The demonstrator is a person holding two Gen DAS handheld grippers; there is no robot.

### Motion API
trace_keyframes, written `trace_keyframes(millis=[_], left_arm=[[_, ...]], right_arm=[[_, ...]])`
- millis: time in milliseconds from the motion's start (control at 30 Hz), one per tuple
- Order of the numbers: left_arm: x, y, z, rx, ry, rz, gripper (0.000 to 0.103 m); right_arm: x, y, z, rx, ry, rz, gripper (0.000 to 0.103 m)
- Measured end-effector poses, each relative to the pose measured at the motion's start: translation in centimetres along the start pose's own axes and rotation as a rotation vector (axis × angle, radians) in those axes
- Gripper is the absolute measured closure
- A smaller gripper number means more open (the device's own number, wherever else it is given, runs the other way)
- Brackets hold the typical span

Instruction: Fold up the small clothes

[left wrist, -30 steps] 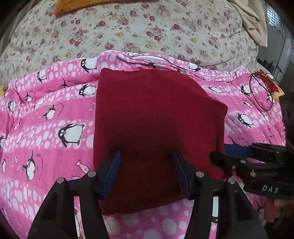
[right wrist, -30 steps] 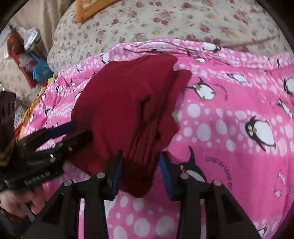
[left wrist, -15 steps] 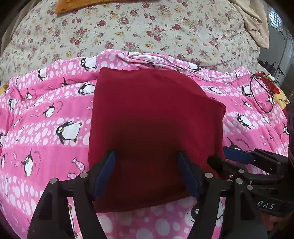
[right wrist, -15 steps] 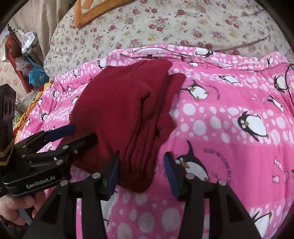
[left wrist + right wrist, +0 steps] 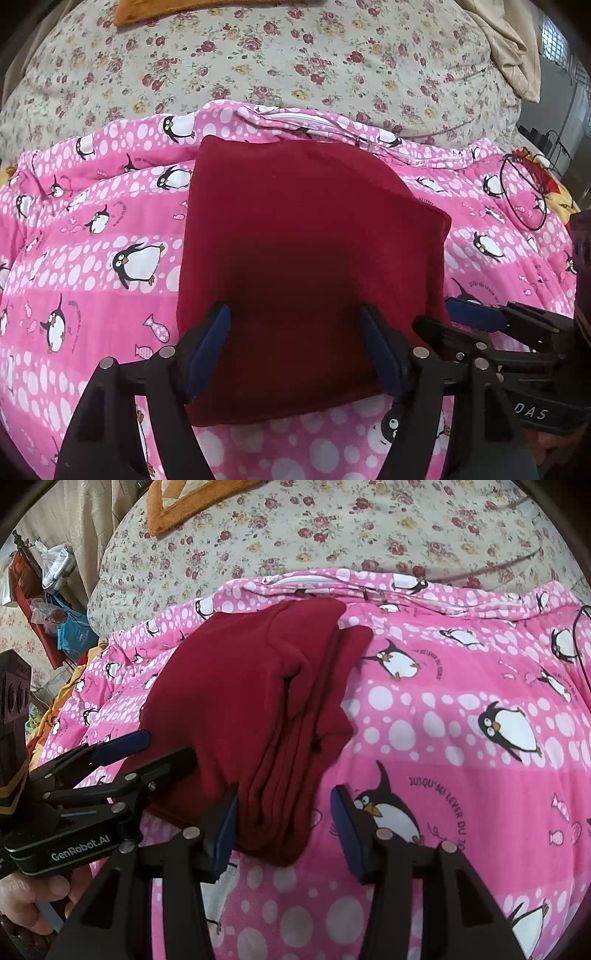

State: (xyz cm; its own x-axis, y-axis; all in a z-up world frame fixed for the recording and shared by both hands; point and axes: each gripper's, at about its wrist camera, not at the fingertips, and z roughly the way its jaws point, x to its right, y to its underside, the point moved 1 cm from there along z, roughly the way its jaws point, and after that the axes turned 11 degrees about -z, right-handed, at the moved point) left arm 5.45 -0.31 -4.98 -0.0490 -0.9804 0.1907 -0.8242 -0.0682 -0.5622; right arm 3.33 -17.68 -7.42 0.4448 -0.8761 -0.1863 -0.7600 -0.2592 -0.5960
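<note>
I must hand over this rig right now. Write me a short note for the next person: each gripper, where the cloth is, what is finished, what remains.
Left gripper: jaws open, just widened, hovering over the near part of the folded red garment, nothing gripped.
Right gripper: jaws open, just widened, astride the garment's near right corner, where the stacked layers show; pads not pressing.
Garment: lies as a folded rectangle on the pink penguin blanket, which lies on the floral bedspread.
Done: the garment looks folded and released.
Left: probably only withdraw both grippers; tidy the uneven right edge if wanted. No other clothes are in view.
</note>
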Motion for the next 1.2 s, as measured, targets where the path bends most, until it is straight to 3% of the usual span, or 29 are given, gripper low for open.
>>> trace_keyframes(millis=[167,267,400,533,633,767,933,1000,1200], left_arm=[[-0.5,-0.3,-0.7,0.020,0.032,-0.039,0.048],[-0.5,-0.4,-0.7,0.024,0.034,-0.039,0.048],[-0.1,-0.2,0.3,-0.002,0.046,-0.042,0.030],[1.3,0.0,1.2,-0.019,-0.003,-0.015,0.015],[1.4,-0.1,1.4,-0.025,-0.019,-0.053,0.015],[1.4,-0.3,0.8,-0.059,-0.010,-0.052,0.015],[2.2,1.3,-4.5,0.071,-0.079,-0.036,0.016],[2.1,2.2,-6.4,0.080,-0.118,-0.065,0.016],[2.1,4.3,-9.8,0.104,-0.144,-0.095,0.016]], right_arm=[[0.0,-0.3,-0.5,0.003,-0.005,0.014,0.052],[0.2,-0.8,-2.2,0.078,0.018,0.015,0.052],[0.0,-1.1,-3.6,0.109,0.091,-0.021,0.052],[-0.8,0.2,-5.4,0.103,0.158,-0.055,0.050],[-0.5,1.2,-7.2,0.122,0.131,-0.023,0.050],[0.2,2.8,-9.5,0.131,0.236,-0.012,0.050],[0.3,4.3,-12.4,0.139,0.234,0.018,0.050],[-0.6,4.7,-13.6,0.140,0.235,-0.019,0.050],[-3.4,5.5,-16.3,0.142,0.225,-0.114,0.050]])
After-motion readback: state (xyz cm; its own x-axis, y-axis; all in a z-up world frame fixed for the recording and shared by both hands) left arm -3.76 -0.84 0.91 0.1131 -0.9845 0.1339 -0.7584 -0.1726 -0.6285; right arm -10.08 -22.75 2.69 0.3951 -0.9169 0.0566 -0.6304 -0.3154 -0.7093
